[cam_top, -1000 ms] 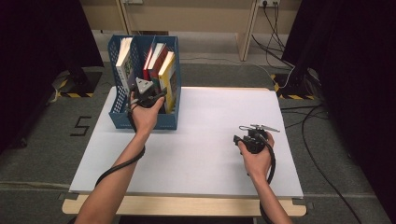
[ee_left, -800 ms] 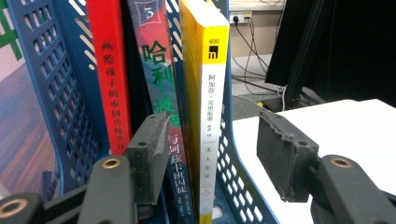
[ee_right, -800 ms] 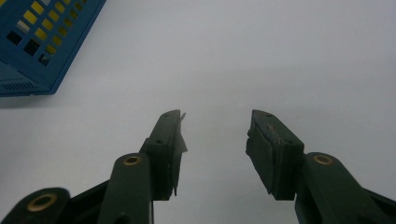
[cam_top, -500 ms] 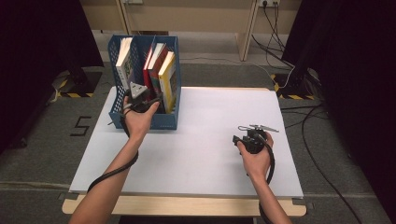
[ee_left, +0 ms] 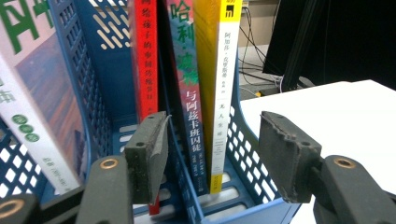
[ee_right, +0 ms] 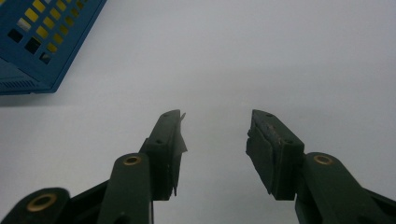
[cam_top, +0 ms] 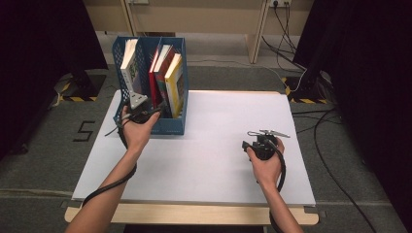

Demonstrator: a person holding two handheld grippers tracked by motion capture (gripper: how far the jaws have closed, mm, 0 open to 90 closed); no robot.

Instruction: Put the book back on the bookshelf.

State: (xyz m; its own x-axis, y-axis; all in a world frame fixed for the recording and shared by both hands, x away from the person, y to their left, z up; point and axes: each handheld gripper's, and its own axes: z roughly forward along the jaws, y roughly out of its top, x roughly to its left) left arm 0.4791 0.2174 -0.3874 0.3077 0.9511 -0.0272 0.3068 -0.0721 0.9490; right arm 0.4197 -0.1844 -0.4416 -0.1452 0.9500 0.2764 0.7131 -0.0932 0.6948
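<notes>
The white worktop carries a blue perforated file rack at its far left corner, with slotted walls and upright dividers that make compartments. In the left compartment a book with a white spine leans; the left gripper view shows large green characters and small green dots on it. The right compartment holds three books standing upright side by side: a red one with a column of Chinese characters in dark print, a dark green one whose spine reads 哈利 at the top in pale letters, and a yellow-and-white one with small black Chinese print on the white part. The left gripper sits at the near front of the rack, its jaws released and spread, one pad before the red book and the other outside the rack's right wall, grasping nothing. The right gripper rests on the bare worktop well to the right, jaws likewise apart and empty.
</notes>
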